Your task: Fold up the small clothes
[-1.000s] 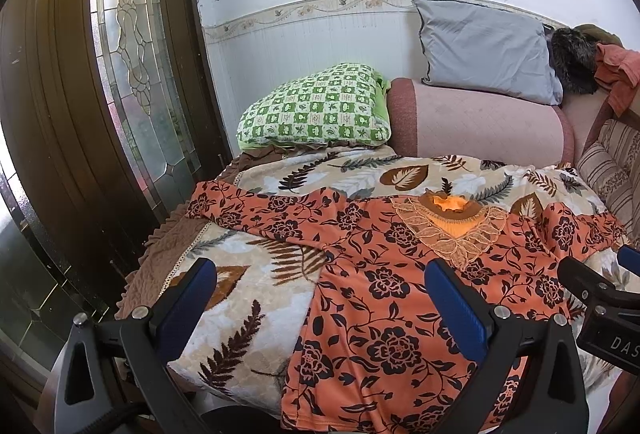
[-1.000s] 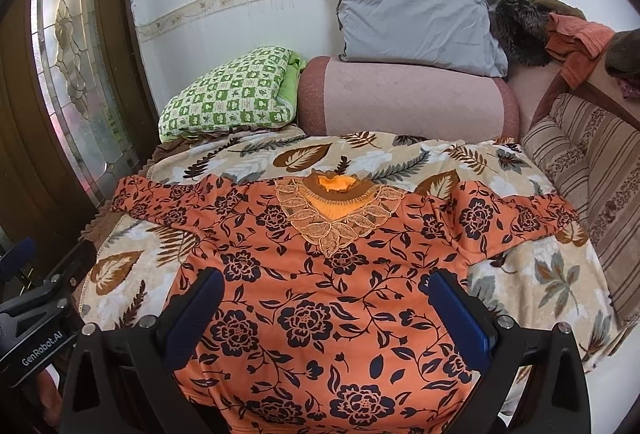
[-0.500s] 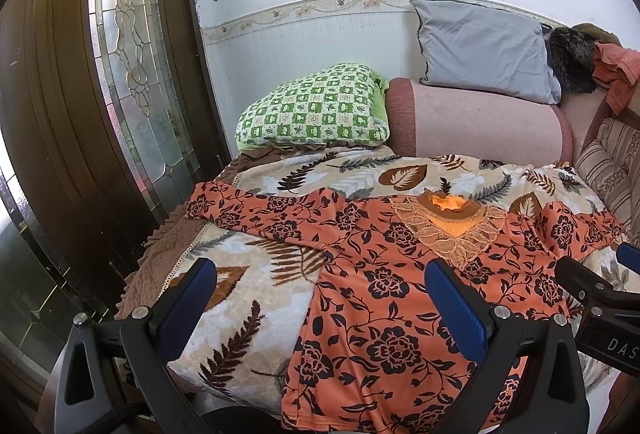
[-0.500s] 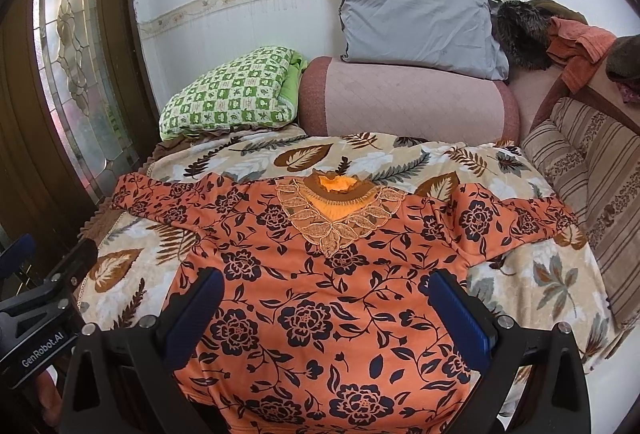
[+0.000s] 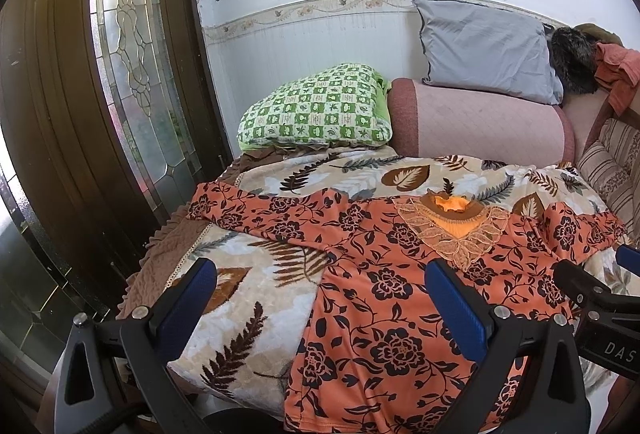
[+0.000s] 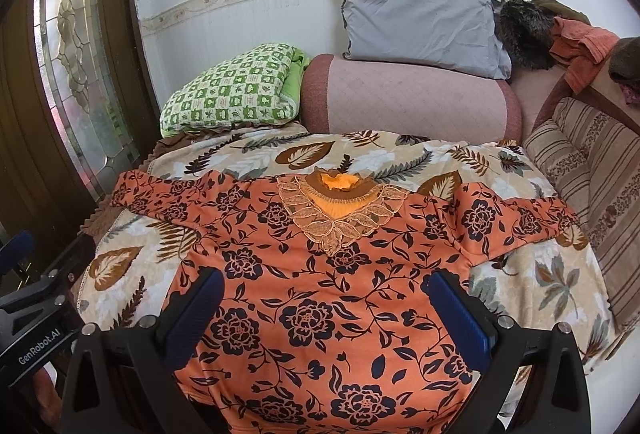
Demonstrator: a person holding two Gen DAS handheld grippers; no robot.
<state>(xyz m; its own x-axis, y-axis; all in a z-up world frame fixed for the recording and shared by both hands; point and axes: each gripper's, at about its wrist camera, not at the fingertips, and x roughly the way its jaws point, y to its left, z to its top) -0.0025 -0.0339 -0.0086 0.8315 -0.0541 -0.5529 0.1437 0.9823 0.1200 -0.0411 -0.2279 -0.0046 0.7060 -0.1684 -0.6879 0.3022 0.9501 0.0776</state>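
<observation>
Blouse (image 6: 320,274) lies spread flat, front up, on the leaf-print blanket (image 6: 360,154) over the bed, both sleeves out to the sides, lace collar (image 6: 340,214) toward 12 o'clock and hem toward me at 6 o'clock. I read it as thin, soft knit: light, no stiffness, will drape and sag the moment it's lifted, and likely slides a bit on the plush blanket, so I'd expect bunching if I drag rather than lift. Best holds, in my judgement: the left sleeve (image 5: 248,210) near its cuff at about 10 o'clock in the left view, the right sleeve (image 6: 532,218) near its cuff at 2 o'clock in the right view, then the hem corners. I'd avoid the lace, it looks snag-prone. Left gripper (image 5: 320,298) has jaws wide apart, holding nothing, hovering above the blouse's left edge and the blanket. Right gripper (image 6: 326,302) likewise spread wide and empty, over the lower body of the blouse. Hard to make out: the hem runs off the near bed edge and sits behind the gripper bodies in both views, so I can't tell how far it hangs. Right cuff in the left view is cut by the other gripper. Can't tell whether the back layer is smooth underneath. Pillows (image 6: 236,90) sit well apart at 12 o'clock.
</observation>
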